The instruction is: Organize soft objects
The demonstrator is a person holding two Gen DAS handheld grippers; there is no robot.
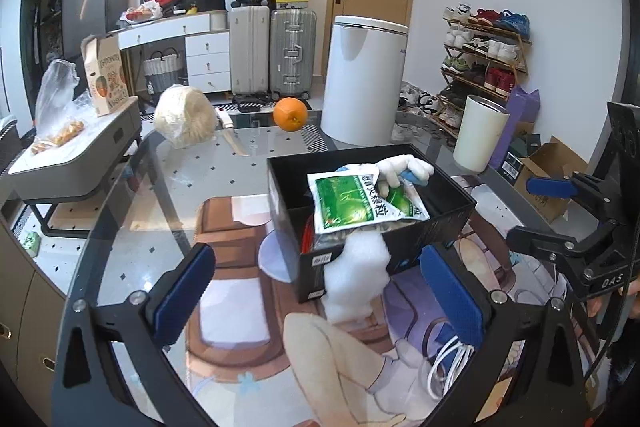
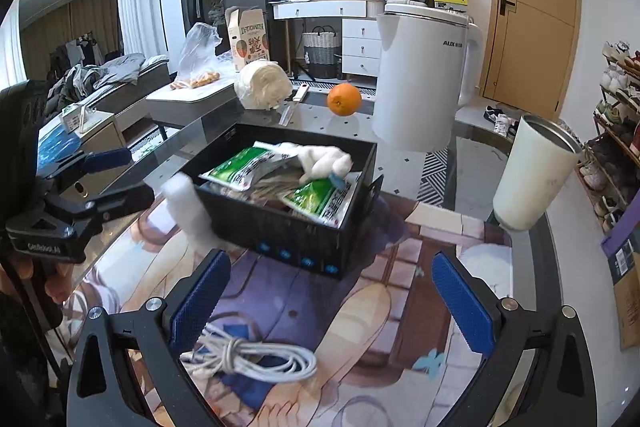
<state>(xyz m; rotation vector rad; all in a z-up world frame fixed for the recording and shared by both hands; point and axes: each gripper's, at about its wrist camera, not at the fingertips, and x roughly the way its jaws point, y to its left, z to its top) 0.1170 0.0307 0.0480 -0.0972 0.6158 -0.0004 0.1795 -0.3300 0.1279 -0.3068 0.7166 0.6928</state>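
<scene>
On the glass table (image 1: pixel 168 187), at the far left, a pale bundle of fibrous material (image 1: pixel 185 121) lies beside an orange (image 1: pixel 290 113). Nearer, the left gripper (image 1: pixel 316 291) hangs with its blue pads spread wide and nothing between them. Just beyond it sits a black box (image 1: pixel 448 223), roughly mid-table. Inside are green-and-white sachets (image 1: pixel 348 203), and a white plush toy (image 1: pixel 404 167) lies across them; one fluffy white limb (image 1: pixel 356 275) droops over the box's near wall onto the table. A coiled white cable (image 2: pixel 256 359) rests on the printed mat (image 2: pixel 360 327) near the right gripper (image 2: pixel 332 307), whose jaws also stand wide apart, empty, short of the box. To the right a tall white cup (image 2: pixel 532 171) stands upright near the table edge, apart from the box. Past the table's far edge stands a white appliance (image 2: pixel 420 75) marked AUX.
</scene>
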